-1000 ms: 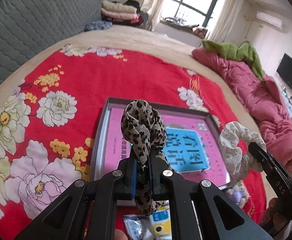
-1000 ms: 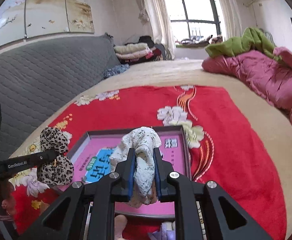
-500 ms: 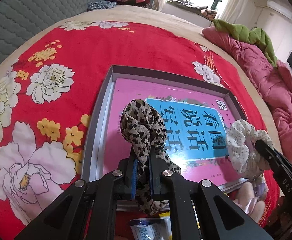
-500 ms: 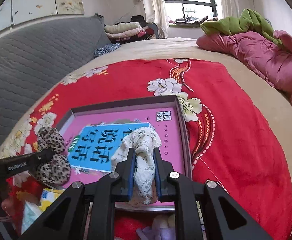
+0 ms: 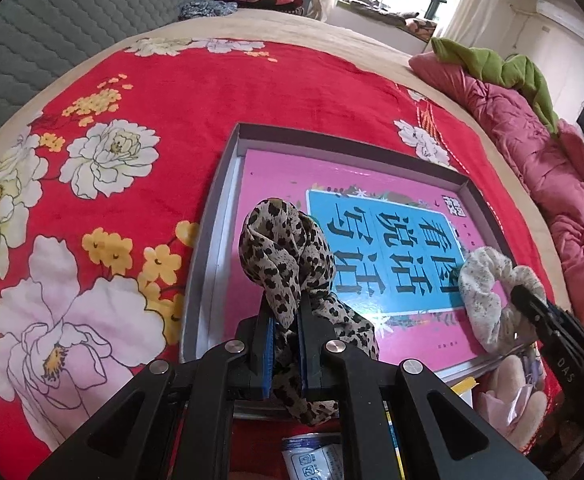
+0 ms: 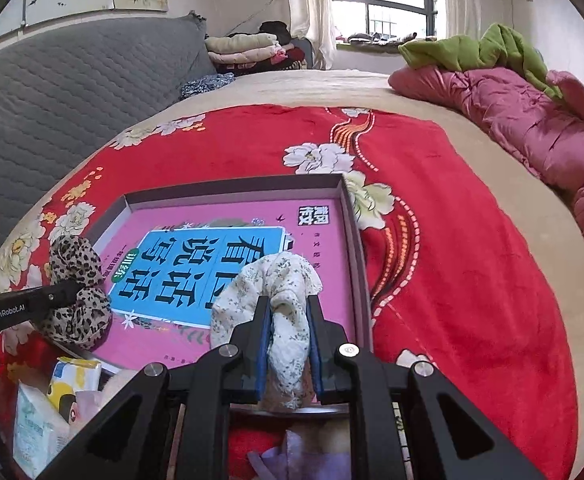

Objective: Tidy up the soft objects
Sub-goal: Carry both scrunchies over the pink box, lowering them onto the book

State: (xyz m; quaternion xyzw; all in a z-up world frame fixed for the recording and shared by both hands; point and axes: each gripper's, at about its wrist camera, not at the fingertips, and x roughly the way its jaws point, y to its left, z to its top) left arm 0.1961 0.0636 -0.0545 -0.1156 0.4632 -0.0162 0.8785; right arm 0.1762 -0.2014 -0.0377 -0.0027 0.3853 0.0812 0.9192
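Observation:
My left gripper [image 5: 285, 312] is shut on a leopard-print scrunchie [image 5: 280, 248], held over the near left part of a shallow grey box [image 5: 228, 160] lined with a pink and blue book cover [image 5: 388, 248]. My right gripper [image 6: 290, 308] is shut on a white floral scrunchie [image 6: 276, 280], held over the near right part of the same grey box [image 6: 350, 208]. In the left wrist view the floral scrunchie [image 5: 488, 284] shows at the right. At the left of the right wrist view sits the leopard scrunchie [image 6: 76, 264], pinched in the left gripper [image 6: 72, 290].
The box lies on a red floral blanket [image 5: 212, 92] spread over a bed. A pink quilt [image 6: 532, 128] and green cloth [image 6: 472, 48] lie along the right side. Small packets [image 6: 52, 400] and soft items sit in front of the box. A grey headboard [image 6: 72, 80] stands left.
Both grippers have come down and tilted toward the box, each still holding its scrunchie. The box now fills more of both views.

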